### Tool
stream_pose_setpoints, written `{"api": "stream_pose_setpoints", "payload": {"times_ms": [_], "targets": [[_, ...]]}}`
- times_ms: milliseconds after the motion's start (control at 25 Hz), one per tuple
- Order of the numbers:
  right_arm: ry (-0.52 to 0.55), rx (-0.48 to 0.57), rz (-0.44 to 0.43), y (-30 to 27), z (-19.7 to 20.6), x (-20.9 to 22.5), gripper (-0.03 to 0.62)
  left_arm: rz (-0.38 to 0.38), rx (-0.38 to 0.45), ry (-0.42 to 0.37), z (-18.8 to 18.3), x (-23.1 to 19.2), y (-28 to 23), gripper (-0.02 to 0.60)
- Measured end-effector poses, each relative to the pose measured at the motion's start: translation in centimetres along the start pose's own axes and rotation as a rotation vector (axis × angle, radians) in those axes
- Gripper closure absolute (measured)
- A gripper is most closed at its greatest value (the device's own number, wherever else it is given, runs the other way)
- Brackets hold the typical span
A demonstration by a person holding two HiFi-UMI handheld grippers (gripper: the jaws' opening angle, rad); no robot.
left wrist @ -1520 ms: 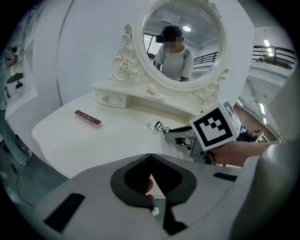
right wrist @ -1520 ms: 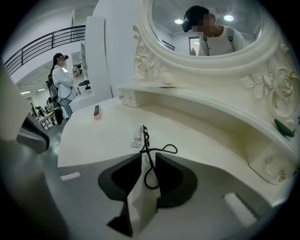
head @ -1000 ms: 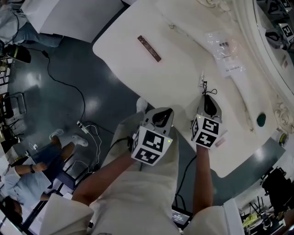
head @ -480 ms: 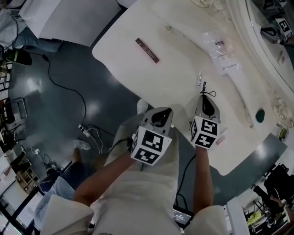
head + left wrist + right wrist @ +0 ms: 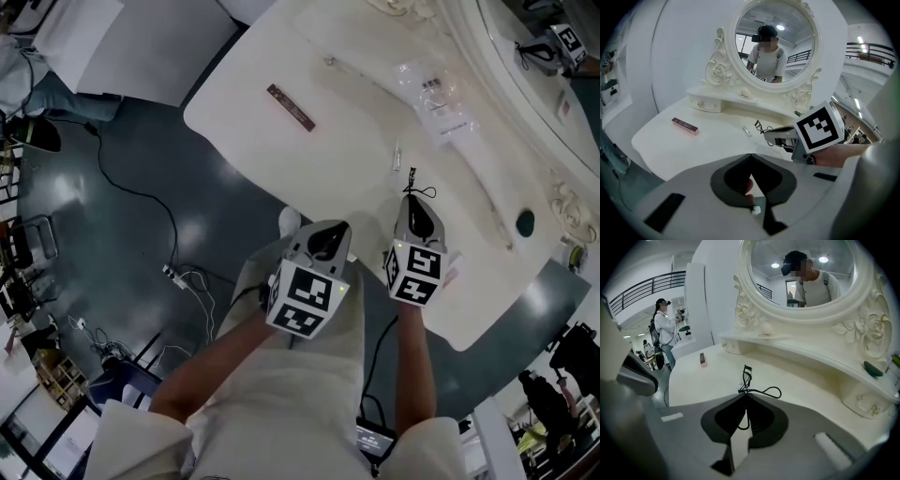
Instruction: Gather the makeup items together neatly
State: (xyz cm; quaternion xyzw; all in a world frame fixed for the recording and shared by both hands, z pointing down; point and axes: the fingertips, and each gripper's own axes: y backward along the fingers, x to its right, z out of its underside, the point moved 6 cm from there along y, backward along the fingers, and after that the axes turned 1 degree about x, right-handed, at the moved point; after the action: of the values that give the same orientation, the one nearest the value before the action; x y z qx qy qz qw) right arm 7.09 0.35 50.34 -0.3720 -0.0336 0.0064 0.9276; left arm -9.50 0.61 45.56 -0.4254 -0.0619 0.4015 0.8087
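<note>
**Right tongs clamped on curler, left shut and empty**

White table (image 5: 356, 141) stood under a round mirror (image 5: 806, 273). Right tongs (image 5: 745, 395) were closed tight on the eyelash curler (image 5: 746, 376), whose head pointed toward the mirror. Left tongs (image 5: 750, 155) were closed with nothing between them. Brown lipstick case (image 5: 290, 107) lay well apart, and a small clear tube (image 5: 397, 153) lay near the curler.

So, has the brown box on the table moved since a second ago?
No. The brown box lies at the same spot by the table's edge.
</note>
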Motion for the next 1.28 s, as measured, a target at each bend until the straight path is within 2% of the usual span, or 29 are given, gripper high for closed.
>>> {"api": "stream_pose_setpoints", "payload": {"times_ms": [600, 1280], "targets": [[-0.099, 0.035, 0.047, 2.9, 0.6, 0.7, 0.582, 0.065, -0.013, -0.089, -1.1, 1.7, -0.1, 0.577], [-0.226, 0.070, 0.185, 7.8, 2.6, 2.6, 0.582, 0.180, -0.021, -0.196, -1.8, 4.8, -0.8, 0.577]]}}
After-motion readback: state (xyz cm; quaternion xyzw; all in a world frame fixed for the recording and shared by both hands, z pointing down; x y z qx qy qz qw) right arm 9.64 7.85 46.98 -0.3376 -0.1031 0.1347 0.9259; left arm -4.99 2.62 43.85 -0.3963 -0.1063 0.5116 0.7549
